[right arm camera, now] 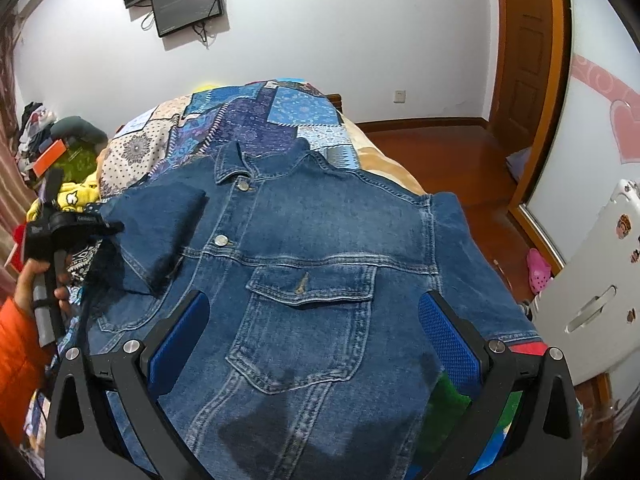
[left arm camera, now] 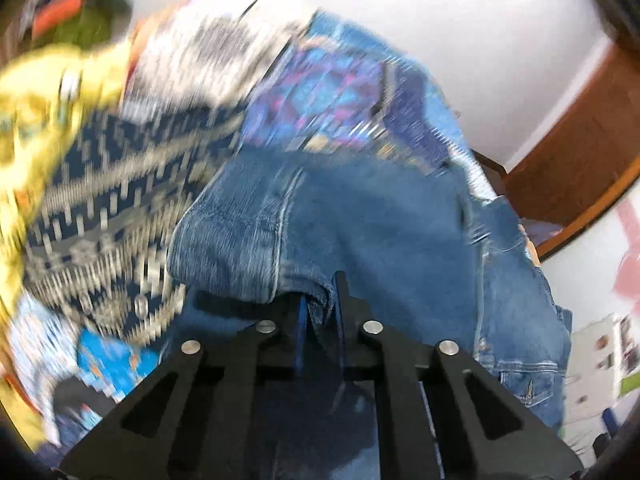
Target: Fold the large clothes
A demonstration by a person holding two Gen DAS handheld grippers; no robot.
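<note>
A denim jacket (right arm camera: 304, 248) lies front up, buttoned, on the patchwork bed cover (right arm camera: 256, 120). Its left sleeve (right arm camera: 160, 236) is already drawn in over the chest, pinched in the closed left tool (left arm camera: 320, 312). The right tool (right arm camera: 316, 344) hovers wide open, empty, over the near hem. The right sleeve (right arm camera: 476, 280) and body folds look undone.

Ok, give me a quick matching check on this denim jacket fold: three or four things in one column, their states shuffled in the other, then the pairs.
1. left gripper
2. right gripper
3. blue denim jacket
4. jacket's folded sleeve

A. lies buttoned, front up, on the patchwork quilt
B. open, above the chest pocket
C. shut on denim
D. laid across the jacket's front

Pairs: 1-C, 2-B, 3-A, 4-D
</note>
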